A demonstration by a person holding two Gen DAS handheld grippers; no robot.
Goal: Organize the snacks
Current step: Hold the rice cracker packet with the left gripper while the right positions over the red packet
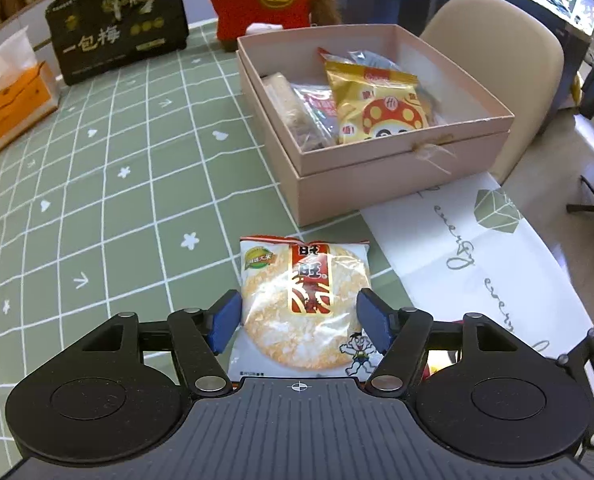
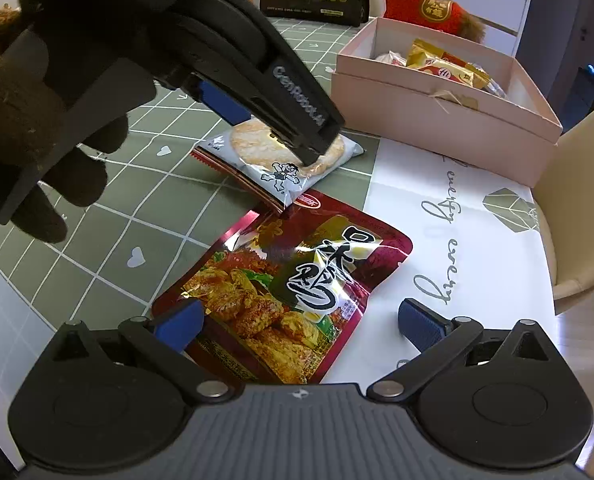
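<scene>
Left hand-held gripper (image 1: pixel 299 322) open, pads astride rice cracker packet (image 1: pixel 303 308) flat on tabletop (image 1: pixel 97 200). Right hand-held gripper (image 2: pixel 299 322) open above red pouch (image 2: pixel 293 292). Pinch packet edges squarely, then lift toward pink box (image 1: pixel 397 180).

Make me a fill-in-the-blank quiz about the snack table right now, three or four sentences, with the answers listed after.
1. The left claw has its blue pads on either side of the white rice cracker packet, which lies on the ____ checked tablecloth.
2. The open right claw hovers over the shiny ____ snack pouch.
3. The yellow mushroom-print packet lies inside the ____ cardboard box.
4. The orange tissue box stands beside the ____ plum gift bag.

Missing words: green; red; pink; black
</scene>
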